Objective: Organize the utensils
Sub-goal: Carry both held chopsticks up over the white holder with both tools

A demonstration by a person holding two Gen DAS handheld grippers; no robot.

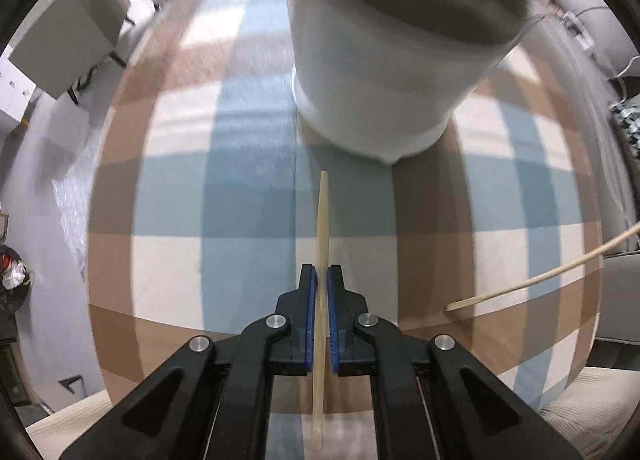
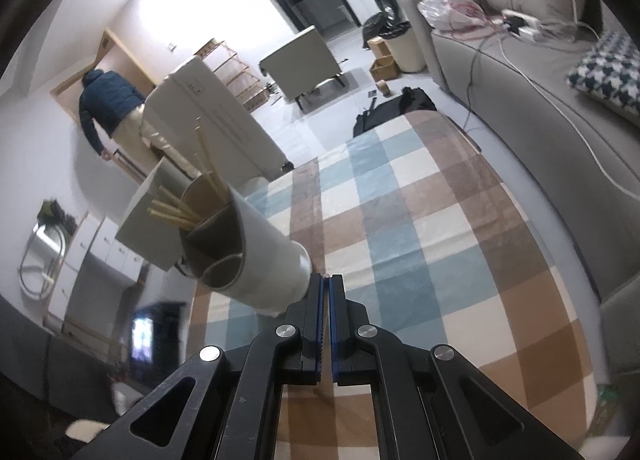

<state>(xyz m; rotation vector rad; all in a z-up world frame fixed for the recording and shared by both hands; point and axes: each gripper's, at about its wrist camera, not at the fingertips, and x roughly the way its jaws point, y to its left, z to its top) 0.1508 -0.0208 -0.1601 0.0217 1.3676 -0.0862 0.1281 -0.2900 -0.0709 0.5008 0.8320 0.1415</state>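
Left wrist view: left gripper pointing steeply down, jaws clenched on a single chopstick over the checked cloth, just short of the white holder; second chopstick lying loose well to the right. Right wrist view: right gripper with jaws clenched on nothing, beside the holder's base; more chopsticks inside.

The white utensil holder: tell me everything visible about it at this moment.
The white utensil holder is a tall matte cylinder, seemingly ceramic or plastic, with a grey-brown interior split into compartments. Several pale wooden chopsticks stick out of one compartment; the nearer one looks empty. It stands on the checked cloth, appearing tilted only through the lens. It sits just left of the right tool; contact there cannot be told.
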